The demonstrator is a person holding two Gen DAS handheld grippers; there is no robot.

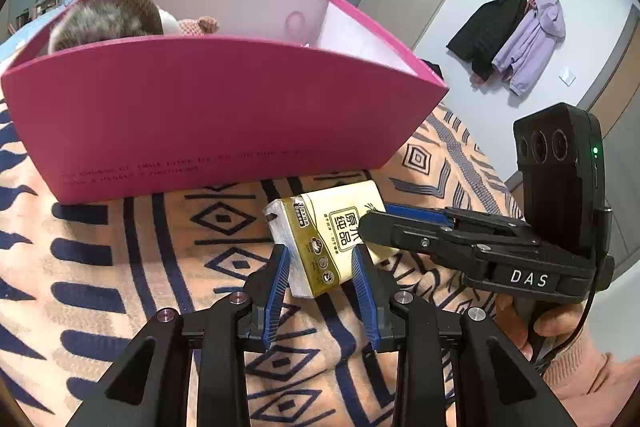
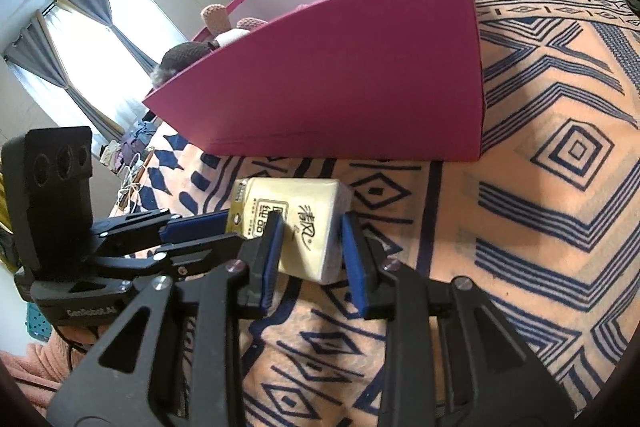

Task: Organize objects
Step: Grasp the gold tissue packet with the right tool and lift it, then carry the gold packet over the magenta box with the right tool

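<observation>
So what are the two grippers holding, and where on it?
Both hold the yellow tissue pack: left gripper across its near end, right gripper across the other end.

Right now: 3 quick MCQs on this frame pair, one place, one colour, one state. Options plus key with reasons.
1. Where is the tissue pack?
A. inside the box
B. on the blanket in front of the box
C. on the pillows

2. What colour is the outside of the box?
A. pink
B. green
C. white

3. How is the left claw?
A. wide open above the box
B. shut on the tissue pack
C. shut on the plush toy

Key: 1 B, the pack lies on the patterned blanket below the box's front wall. 2 A, its walls are magenta pink. 3 B, both blue pads press the pack's sides.
</observation>
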